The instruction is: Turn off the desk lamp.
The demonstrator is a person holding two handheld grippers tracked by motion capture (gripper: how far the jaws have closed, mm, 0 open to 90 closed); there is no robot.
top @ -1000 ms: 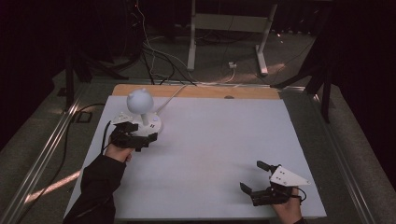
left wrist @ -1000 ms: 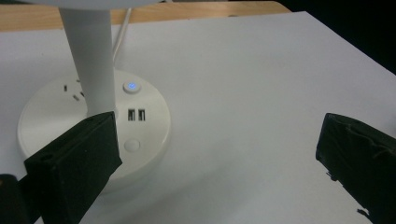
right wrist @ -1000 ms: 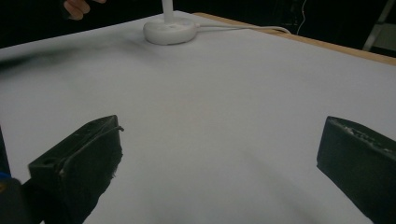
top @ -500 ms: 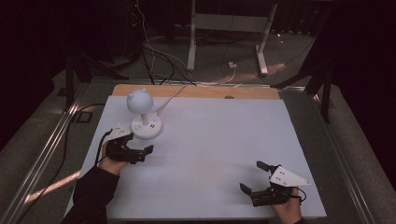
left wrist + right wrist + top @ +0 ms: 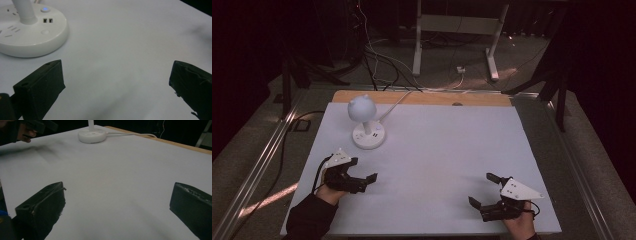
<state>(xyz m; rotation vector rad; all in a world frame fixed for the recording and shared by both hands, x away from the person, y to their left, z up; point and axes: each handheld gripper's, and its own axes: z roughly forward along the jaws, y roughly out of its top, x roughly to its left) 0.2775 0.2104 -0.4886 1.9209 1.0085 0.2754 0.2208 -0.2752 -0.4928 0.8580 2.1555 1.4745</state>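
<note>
Your left hand-held gripper (image 5: 363, 178) has pulled back from the lamp base (image 5: 368, 136), jaws spread, empty; probably releasing it.

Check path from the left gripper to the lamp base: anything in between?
Nothing visible. The left gripper sits open, near side of the lamp base, with bare white tabletop between them. The lamp's cord trails off the far side.

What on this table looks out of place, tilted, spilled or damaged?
Nothing stands out. The white lamp stands upright on its round base near the far left of the table, its cable running off the far edge. Both tongs, left and right, are open and empty.
</note>
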